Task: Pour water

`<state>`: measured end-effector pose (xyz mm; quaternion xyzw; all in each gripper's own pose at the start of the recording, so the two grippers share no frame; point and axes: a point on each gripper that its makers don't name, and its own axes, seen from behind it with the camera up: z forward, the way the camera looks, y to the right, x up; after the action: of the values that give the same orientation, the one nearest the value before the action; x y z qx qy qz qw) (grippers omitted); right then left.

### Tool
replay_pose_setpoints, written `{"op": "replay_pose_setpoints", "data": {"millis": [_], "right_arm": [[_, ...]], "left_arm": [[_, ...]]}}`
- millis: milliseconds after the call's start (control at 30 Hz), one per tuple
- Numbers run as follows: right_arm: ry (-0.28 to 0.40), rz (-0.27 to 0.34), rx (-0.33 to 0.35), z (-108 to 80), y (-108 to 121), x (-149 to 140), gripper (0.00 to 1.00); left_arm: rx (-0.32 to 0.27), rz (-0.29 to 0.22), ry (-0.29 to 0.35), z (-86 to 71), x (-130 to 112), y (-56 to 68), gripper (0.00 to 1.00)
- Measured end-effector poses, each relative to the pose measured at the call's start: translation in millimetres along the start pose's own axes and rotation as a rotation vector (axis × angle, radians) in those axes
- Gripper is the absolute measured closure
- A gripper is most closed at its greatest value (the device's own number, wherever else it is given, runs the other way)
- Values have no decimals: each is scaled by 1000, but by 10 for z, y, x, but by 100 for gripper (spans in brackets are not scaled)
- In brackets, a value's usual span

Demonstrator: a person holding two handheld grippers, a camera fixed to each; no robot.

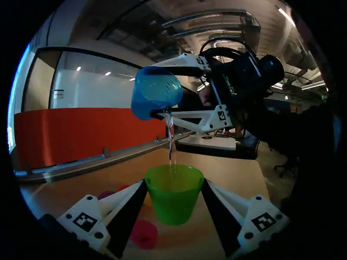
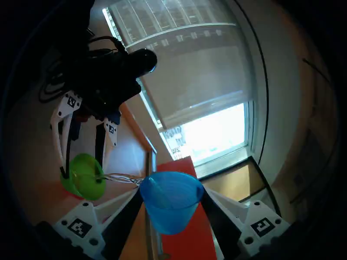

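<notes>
- In the left gripper view, pink discs [image 1: 143, 234] lie low at the left on the wooden counter [image 1: 234, 173].
- Higher up, the right tool [image 1: 151, 91] is clamped on a blue cup [image 1: 152, 93], which is strongly tilted.
- A thin stream of water [image 1: 170, 138] falls from the blue cup's rim.
- It lands in the green cup [image 1: 174, 201], upright below, with the left tool [image 1: 173, 183] clamped on its two sides.

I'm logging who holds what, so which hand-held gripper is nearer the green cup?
Left. The left hand-held gripper is clamped on the green cup; the right hand-held gripper is above it, apart, holding a tilted blue cup that pours water into it.
</notes>
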<state>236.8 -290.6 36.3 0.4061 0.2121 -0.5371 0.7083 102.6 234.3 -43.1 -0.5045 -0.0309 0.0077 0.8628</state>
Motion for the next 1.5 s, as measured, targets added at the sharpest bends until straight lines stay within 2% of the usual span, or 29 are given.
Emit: {"op": "replay_pose_setpoints", "data": {"millis": [1500], "right_arm": [[-5,-148,-47,-18,134,51,8]], "left_arm": [[4,1,0,20,12,-20,13]]}}
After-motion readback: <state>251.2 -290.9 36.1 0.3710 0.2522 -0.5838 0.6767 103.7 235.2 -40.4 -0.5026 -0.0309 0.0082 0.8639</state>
